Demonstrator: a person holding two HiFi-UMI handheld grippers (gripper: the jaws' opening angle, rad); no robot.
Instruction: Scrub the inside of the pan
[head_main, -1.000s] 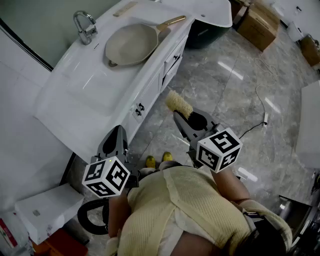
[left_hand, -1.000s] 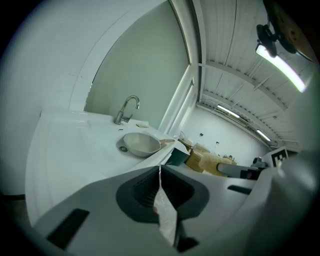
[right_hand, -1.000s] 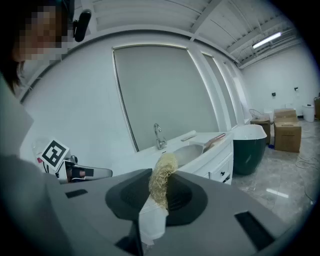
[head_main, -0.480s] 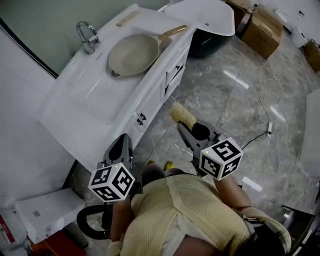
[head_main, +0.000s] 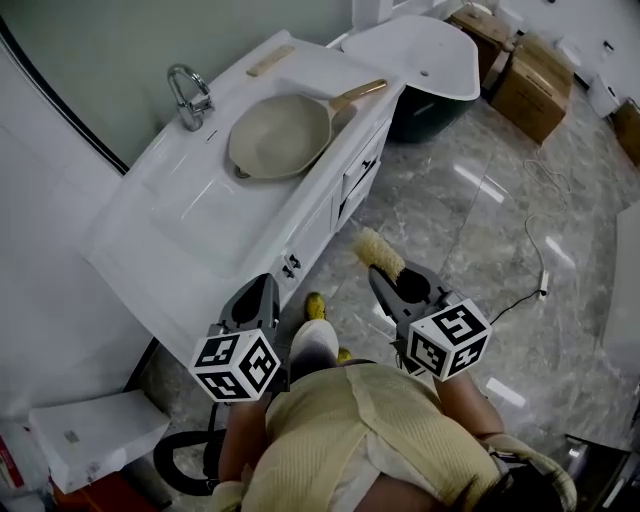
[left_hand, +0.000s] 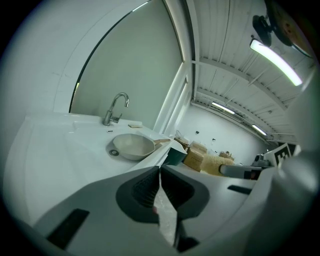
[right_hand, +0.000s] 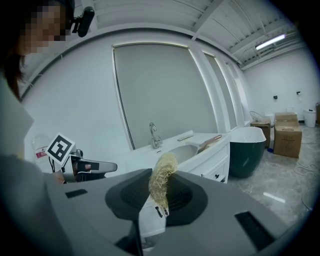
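Pan: a beige frying pan (head_main: 280, 135) lies open side up in the basin of the white vanity table (head_main: 150, 230). Its wooden handle reaches over the basin's front rim, and a faucet (head_main: 190, 93) stands just beside the pan on the wall side.
Right hand-held gripper (right_hand: 158, 196): clamped on the lower end of a loofah scrubber (head_main: 378, 252), whose fibrous end sticks out past the jaws. It is well apart from the pan, out over the floor.
Left hand-held gripper (left_hand: 159, 170): jaws pressed together with nothing between them. It is also well apart from the pan.
Step in hand: likely the approach, with scrubbing not yet begun.
Doing it well: bring the scrubber over the pan's rim, lay its side against the inner floor and work in circles up the wall. The left could steady the handle, since the pan may slide in the smooth basin.
Risk: held by one end, the scrubber may pivot under pressure.
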